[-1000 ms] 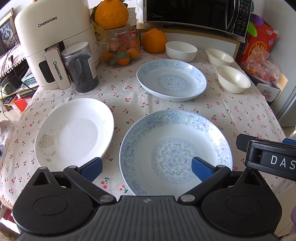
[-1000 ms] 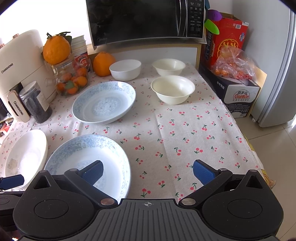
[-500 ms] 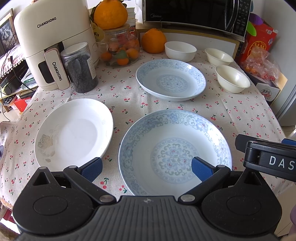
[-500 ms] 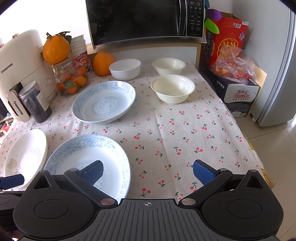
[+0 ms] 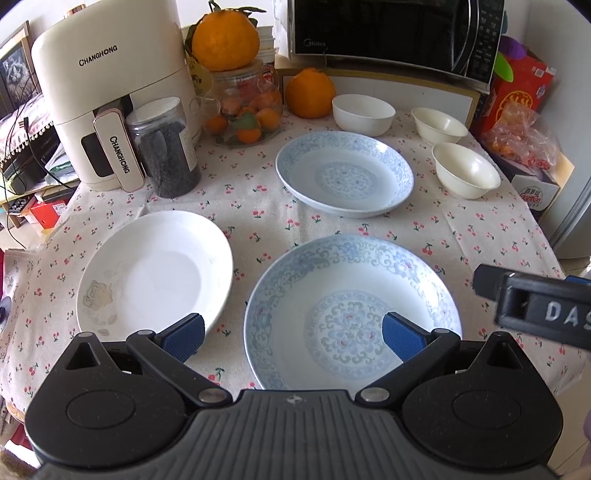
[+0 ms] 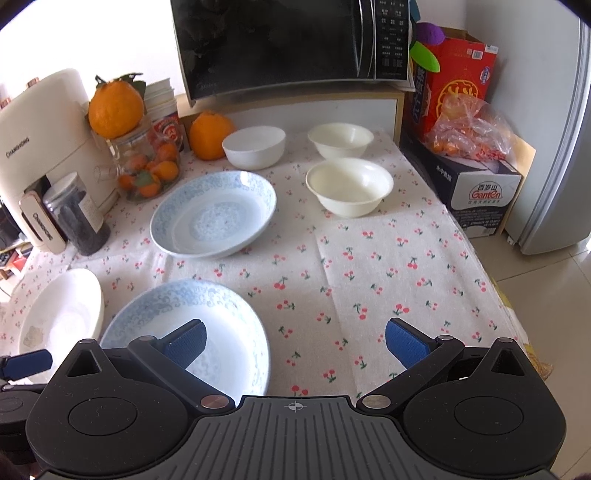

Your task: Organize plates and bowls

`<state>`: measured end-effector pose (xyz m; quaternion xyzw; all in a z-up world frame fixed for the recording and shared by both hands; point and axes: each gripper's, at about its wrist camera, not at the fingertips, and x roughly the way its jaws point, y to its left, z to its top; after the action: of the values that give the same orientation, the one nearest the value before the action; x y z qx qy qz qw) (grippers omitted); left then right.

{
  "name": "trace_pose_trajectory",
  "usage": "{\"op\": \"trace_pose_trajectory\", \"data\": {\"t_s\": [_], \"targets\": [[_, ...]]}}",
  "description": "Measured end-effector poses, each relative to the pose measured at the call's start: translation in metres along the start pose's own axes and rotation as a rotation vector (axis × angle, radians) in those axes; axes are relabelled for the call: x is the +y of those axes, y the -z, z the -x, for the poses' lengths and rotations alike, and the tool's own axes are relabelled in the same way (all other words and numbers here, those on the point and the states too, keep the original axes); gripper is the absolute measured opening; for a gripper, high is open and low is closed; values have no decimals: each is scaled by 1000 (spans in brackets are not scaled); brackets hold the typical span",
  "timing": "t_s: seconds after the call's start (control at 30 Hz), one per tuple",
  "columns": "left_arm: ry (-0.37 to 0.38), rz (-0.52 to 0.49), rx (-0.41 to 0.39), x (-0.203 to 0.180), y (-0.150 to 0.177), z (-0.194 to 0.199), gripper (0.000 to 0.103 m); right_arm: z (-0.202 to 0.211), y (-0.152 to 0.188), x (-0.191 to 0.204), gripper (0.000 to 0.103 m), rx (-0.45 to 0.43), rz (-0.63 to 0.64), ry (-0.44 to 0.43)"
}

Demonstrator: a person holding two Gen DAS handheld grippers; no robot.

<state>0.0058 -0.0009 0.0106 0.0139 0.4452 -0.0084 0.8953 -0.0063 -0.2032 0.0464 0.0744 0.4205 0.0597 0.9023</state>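
Note:
A near blue-patterned plate lies at the table's front. A far blue-patterned plate lies behind it. A white plate lies at the front left. Three white bowls stand at the back: one by the orange, one far right, one nearer. My left gripper is open and empty above the near plate's left edge. My right gripper is open and empty above the tablecloth, right of that plate.
An air fryer, a dark jar, a fruit jar, oranges and a microwave line the back. Boxes and a fridge stand to the right. The cherry tablecloth ends at the right edge.
Both grippers have barely moved; the views shift very slightly. Nothing was taken hold of or let go.

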Motion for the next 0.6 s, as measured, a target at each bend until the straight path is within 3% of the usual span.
{"op": "trace_pose_trajectory", "data": {"t_s": [0.3, 0.6], "targets": [[15, -12, -35, 2, -23, 8, 103, 11, -31, -4, 103, -31, -8, -25], [-26, -48, -90, 2, -40, 10, 102, 12, -61, -2, 103, -73, 58, -27]]}}
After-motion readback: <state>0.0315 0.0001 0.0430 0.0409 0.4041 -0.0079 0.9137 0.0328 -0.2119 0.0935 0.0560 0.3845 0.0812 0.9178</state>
